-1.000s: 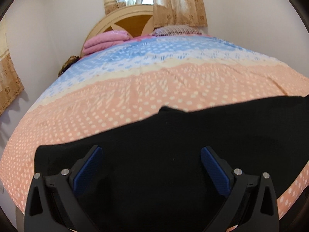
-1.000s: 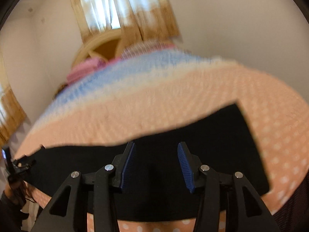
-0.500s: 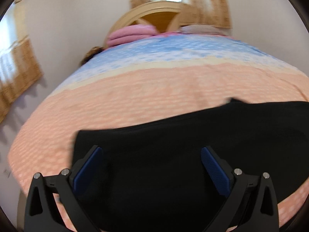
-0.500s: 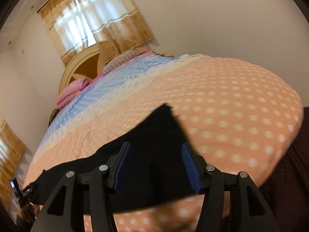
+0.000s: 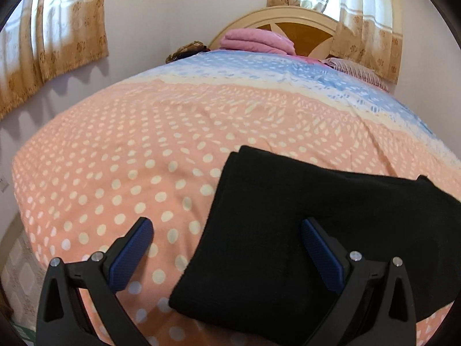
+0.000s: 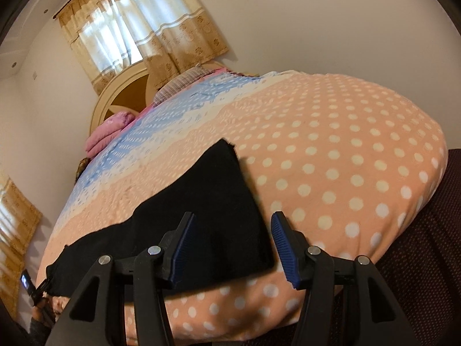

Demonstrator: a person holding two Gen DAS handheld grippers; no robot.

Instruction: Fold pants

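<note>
Black pants (image 5: 302, 230) lie flat on the bed near its front edge, stretched left to right. In the left wrist view, my left gripper (image 5: 227, 248) is open and empty, hovering over the left end of the pants; one finger is over the bedspread, the other over the cloth. In the right wrist view the pants (image 6: 207, 219) run toward the lower left, and my right gripper (image 6: 230, 248) is open and empty over their right end, straddling the right edge. The other gripper (image 6: 34, 288) shows at the far end.
The bed has a peach polka-dot and blue bedspread (image 5: 144, 158) (image 6: 345, 158). Pink folded bedding (image 5: 256, 40) and a pillow (image 5: 354, 69) lie by the headboard (image 5: 299, 20). Curtained windows (image 6: 138, 34) are behind. A dark floor (image 6: 426, 230) is at the bed's right.
Both grippers swung outward: the left view shifted to the left end of the pants, the right view to the right end. The right gripper opened wider.
</note>
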